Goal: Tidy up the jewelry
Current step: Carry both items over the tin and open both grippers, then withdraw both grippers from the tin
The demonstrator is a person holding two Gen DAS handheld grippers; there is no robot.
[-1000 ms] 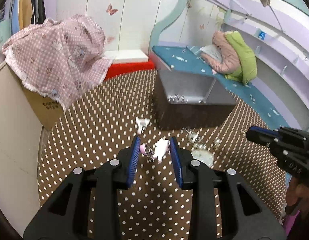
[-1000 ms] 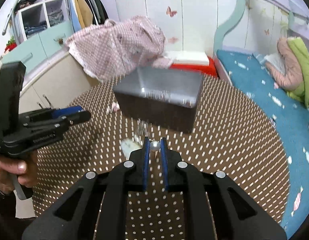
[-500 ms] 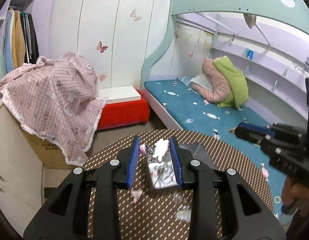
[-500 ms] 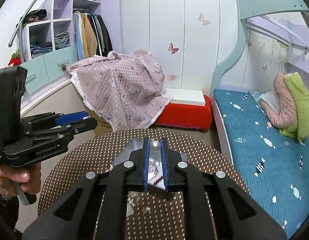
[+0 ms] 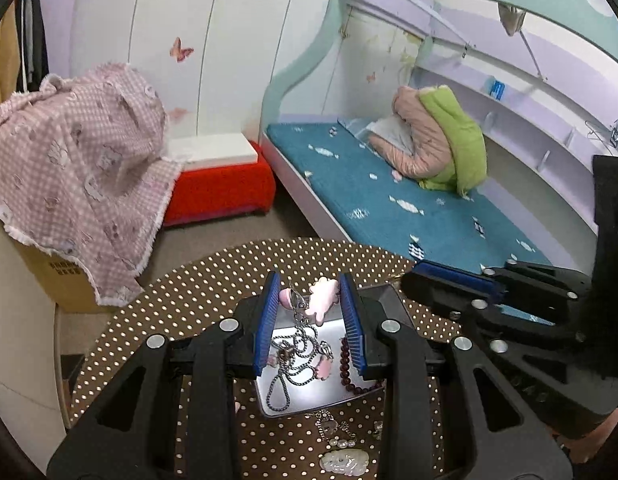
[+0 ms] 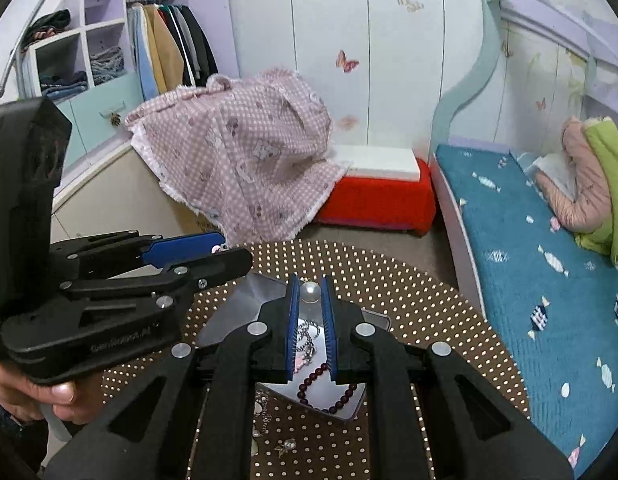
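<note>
My left gripper (image 5: 309,292) is shut on a pink and white charm clip (image 5: 323,300) with a small metal ring, held over a grey box (image 5: 309,400). A silver chain (image 5: 293,360) and a dark red bead bracelet (image 5: 349,372) lie in the box. My right gripper (image 6: 309,286) is shut on a white pearl (image 6: 310,291) above the same box (image 6: 249,296), over the bracelet (image 6: 329,396). Each gripper shows in the other's view, the left gripper (image 6: 229,249) and the right gripper (image 5: 409,276) side by side.
The box stands on a round brown polka-dot table (image 5: 197,300). Loose jewellery (image 5: 343,460) lies on the table in front of the box. Beyond are a red stool (image 5: 221,192), a pink checked cloth (image 5: 77,168) over a carton, and a blue bed (image 5: 389,200).
Both grippers have risen and moved forward from low beside the box to above its open top, each still holding its piece. The box's inside has come into sight.
</note>
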